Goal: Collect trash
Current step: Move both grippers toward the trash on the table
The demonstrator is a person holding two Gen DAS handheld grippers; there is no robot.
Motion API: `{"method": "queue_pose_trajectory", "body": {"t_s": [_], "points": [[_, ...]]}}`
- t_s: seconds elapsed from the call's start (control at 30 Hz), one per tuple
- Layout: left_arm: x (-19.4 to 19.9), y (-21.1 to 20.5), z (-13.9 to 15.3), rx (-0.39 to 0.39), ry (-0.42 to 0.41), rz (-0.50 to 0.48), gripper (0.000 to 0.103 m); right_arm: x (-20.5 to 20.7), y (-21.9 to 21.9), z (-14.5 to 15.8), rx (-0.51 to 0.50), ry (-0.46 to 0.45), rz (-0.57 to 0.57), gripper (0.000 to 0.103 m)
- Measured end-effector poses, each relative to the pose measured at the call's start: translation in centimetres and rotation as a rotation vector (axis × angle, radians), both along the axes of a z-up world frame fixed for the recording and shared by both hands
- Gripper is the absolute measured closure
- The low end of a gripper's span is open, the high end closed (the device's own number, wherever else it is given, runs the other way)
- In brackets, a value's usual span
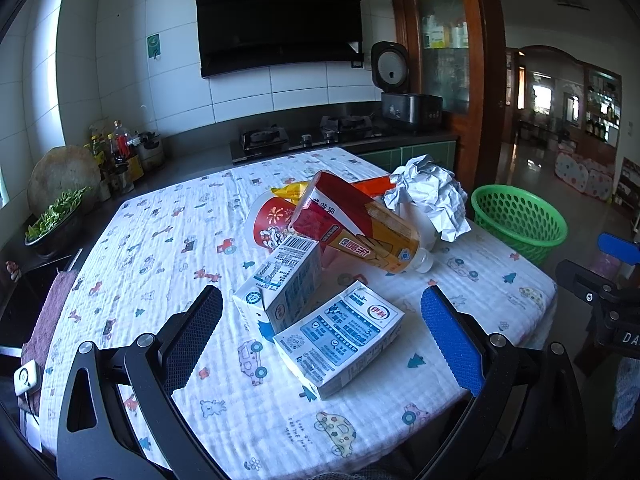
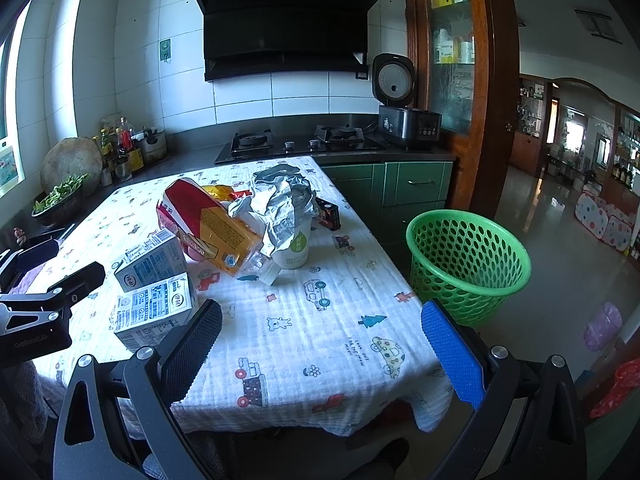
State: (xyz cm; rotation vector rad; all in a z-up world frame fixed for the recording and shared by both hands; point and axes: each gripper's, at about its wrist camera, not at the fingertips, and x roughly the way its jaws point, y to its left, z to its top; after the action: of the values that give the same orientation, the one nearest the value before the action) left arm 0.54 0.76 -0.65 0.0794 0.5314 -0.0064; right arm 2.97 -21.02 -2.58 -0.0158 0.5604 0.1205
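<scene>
Both grippers hover over the tabletop (image 2: 304, 344) with jaws wide apart, nothing between them: left gripper (image 1: 322, 344), right gripper (image 2: 322, 348).

Count of trash on the patterned cloth:
- 2 milk cartons: near carton (image 1: 340, 340) lies flat, directly between the left jaws, long axis running from near-left to far-right; far carton (image 1: 280, 284) is propped just behind it, touching, barcode end tilted up and away.
- 1 bottle (image 1: 360, 226) with a red/yellow label, ahead of the left jaws, tilted, resting on the other items, cap end pointing down toward the near right.
- 1 red paper cup (image 1: 270, 222) on its side behind the far carton.
- 1 crumpled foil wad (image 1: 430, 196), far right of the left jaws.
- 1 yellow wrapper (image 1: 290, 191) and 1 orange wrapper (image 1: 374, 186), mostly hidden behind the bottle.

Only in the right wrist view: white cup (image 2: 294, 246) with a green leaf logo, upright, foil stuffed into its top; small dark box (image 2: 329, 212) behind it (label unreadable). Red cup not visible there.

Bins: 1 green basket (image 2: 468, 262) on the floor, off the tabletop's right edge, just beyond the right gripper's blue finger (image 2: 454, 354). All the trash sits left of and ahead of the right jaws.
</scene>
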Motion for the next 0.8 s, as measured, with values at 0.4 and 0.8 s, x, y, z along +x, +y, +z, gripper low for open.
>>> {"method": "queue_pose_trajectory", "body": {"t_s": [0.4,0.8], "points": [[0.4,0.6,-0.4,-0.003,0.008,0.007,0.005,0.4,0.3,-0.1,-0.009,0.004,0.010,0.006],[1.0,0.8,-0.5,0.007,0.023,0.012,0.005,1.4,0.6,0.0,-0.014,0.006,0.023,0.006]]}}
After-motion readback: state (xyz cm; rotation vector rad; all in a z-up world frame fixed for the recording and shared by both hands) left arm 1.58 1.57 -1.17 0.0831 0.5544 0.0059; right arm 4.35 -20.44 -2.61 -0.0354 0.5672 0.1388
